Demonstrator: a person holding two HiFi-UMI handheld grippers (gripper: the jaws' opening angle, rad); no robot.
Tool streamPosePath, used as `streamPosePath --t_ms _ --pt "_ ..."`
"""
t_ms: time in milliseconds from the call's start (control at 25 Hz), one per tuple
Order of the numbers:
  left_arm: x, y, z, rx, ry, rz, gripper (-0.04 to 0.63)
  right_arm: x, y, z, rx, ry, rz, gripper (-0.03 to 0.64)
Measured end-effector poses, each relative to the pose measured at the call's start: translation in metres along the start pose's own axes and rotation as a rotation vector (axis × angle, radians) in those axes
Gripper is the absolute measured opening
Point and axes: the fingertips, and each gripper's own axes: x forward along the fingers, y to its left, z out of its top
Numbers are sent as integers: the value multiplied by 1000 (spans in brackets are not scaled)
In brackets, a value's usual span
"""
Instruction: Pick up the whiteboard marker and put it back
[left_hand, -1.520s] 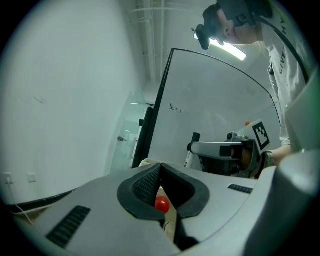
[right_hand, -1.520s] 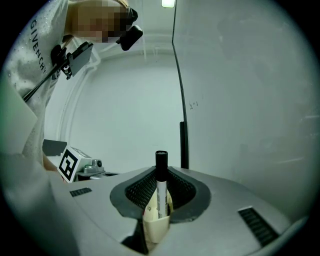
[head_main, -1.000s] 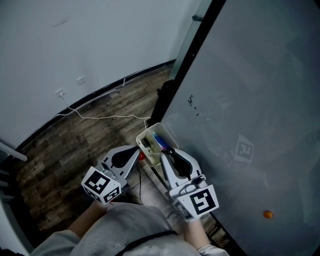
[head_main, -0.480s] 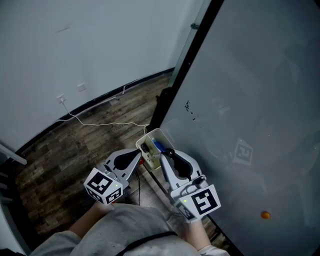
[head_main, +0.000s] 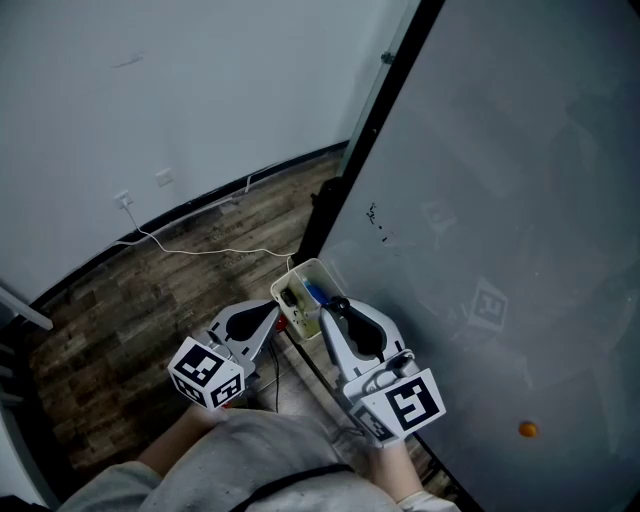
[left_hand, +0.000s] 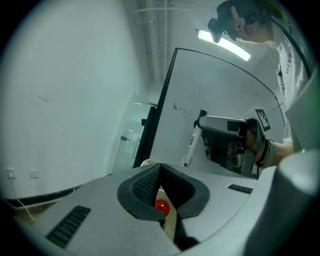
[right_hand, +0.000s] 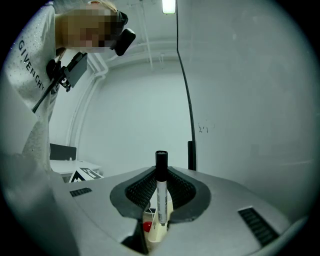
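The whiteboard marker (right_hand: 161, 192), white with a black cap, stands upright between the jaws of my right gripper (right_hand: 161, 200), which is shut on it. In the head view that right gripper (head_main: 338, 306) sits at the near end of a small cream tray (head_main: 300, 270) fixed to the whiteboard's lower edge. My left gripper (head_main: 274, 307) is just left of the tray, jaws shut with nothing between them. The left gripper view shows the marker (left_hand: 190, 146) held in the right gripper (left_hand: 202, 125) in front of the board. A red object (left_hand: 161, 205) shows beyond the left jaws.
The whiteboard (head_main: 500, 200) fills the right side, with small scribbles (head_main: 375, 218) and an orange magnet (head_main: 526, 429). A blue item (head_main: 318, 293) lies in the tray. A white cable (head_main: 200, 250) runs across the wooden floor to a wall socket (head_main: 122, 197).
The head view has shifted slightly. Both grippers stay by the tray, the right one still holding the marker.
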Motion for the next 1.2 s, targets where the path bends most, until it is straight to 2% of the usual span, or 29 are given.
streamPosePath --t_ms 600,720,1200 --pt "-1 -3 -10 5 22 10 15 -5 -2 12 0 -26 -1 74" --pt "-2 -1 -10 2 22 18 15 -3 1 20 11 -58 15 74" --pt "-8 1 -10 2 19 22 15 -4 2 14 0 -33 -2 74"
